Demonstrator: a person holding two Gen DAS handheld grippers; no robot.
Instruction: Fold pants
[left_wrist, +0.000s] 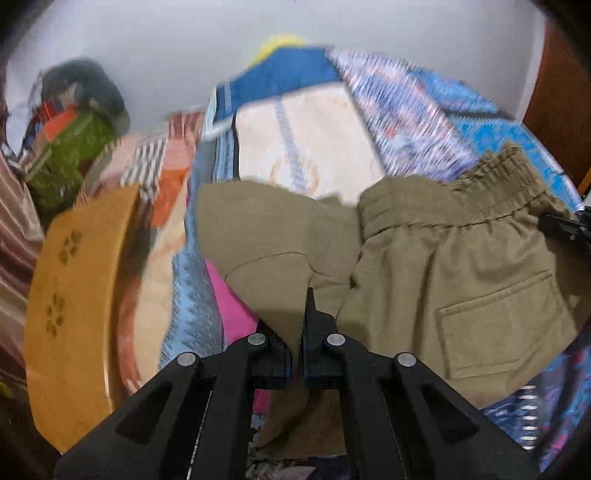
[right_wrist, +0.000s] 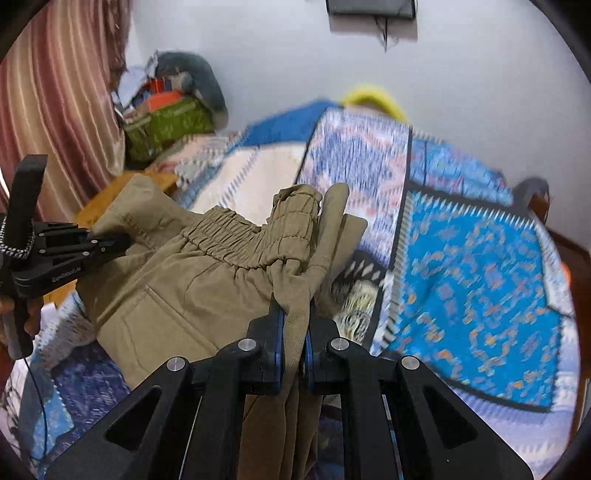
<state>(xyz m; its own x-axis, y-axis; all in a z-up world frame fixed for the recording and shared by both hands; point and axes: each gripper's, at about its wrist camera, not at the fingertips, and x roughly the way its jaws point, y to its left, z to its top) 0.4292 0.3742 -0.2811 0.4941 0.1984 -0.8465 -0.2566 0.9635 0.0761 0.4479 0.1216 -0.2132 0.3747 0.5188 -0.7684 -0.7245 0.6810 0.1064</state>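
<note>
Two tools hold the pants (right_wrist: 177, 291) up off the bed (right_wrist: 480, 280), and both are clamped on khaki cloth. The left tool (left_wrist: 300, 332) pinches a thin fold near a leg or side edge; the right tool (right_wrist: 293, 332) grips a thick bunch just below the elastic waistband (right_wrist: 236, 240). In the right wrist view the left tool (right_wrist: 110, 243) shows at the far side of the pants, biting the cloth there.

The main risk, as I judge it, is the left grip. It holds little cloth, so a sharp pull apart could slip it free and drop that side in a heap. The right grip holds many layers, so the fold may come out lumpy unless the bunch is shaken flat. The waistband is twisted between the tools, and laying it down this way would likely set a crooked crease.

Room is fair. The patterned blanket (left_wrist: 413, 110) lies open ahead and to the right. A wooden board (left_wrist: 74, 295) stands close on the left, and a green bag (right_wrist: 166, 129) with clutter sits by the wall. The bed's wooden frame (right_wrist: 569, 254) edges the far right, so cloth swung wide could hang over.
</note>
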